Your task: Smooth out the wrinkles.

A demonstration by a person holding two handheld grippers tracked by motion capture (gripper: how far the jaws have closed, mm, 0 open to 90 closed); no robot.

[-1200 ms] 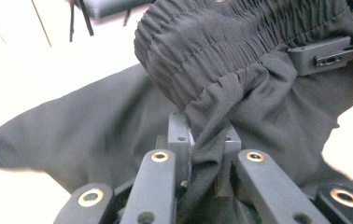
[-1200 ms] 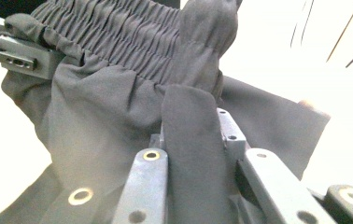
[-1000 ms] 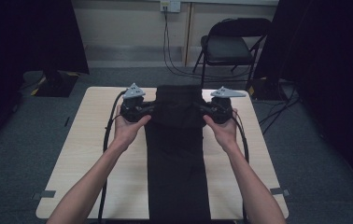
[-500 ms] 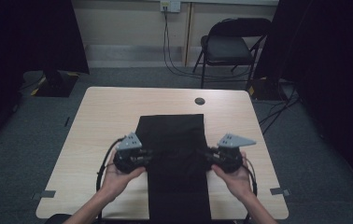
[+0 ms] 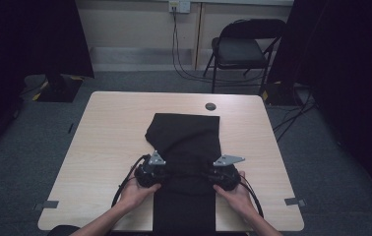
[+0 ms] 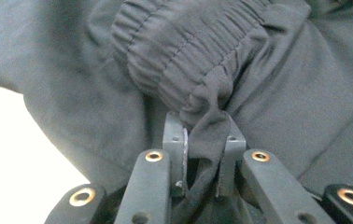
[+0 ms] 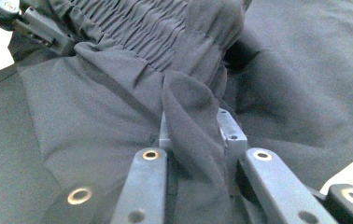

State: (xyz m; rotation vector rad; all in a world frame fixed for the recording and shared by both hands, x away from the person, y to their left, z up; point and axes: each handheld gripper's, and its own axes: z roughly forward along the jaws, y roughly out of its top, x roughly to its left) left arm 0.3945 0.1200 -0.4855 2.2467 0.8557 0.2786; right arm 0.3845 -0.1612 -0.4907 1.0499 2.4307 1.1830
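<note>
Black trousers [image 5: 184, 135] lie lengthwise on the light wooden table [image 5: 105, 128], folded over on themselves. Their gathered elastic waistband [image 6: 184, 51] bunches up just ahead of my jaws. My left gripper [image 5: 160, 173] is shut on a fold of the waistband cloth [image 6: 207, 135] at the garment's left edge. My right gripper [image 5: 212, 175] is shut on another fold [image 7: 191, 116] at the right edge. Both grippers sit low near the table's front edge, facing each other across the cloth. The left gripper [image 7: 39, 25] also appears at the top left of the right gripper view.
A small dark round cap [image 5: 210, 106] sits in the tabletop beyond the trousers. A black folding chair [image 5: 243, 49] stands behind the table, with cables on the floor near it. Bare tabletop shows on both sides of the cloth.
Both hands have come from the far end of the table toward the near edge and down, drawing the waistband over the trouser legs so the garment is now folded shorter.
</note>
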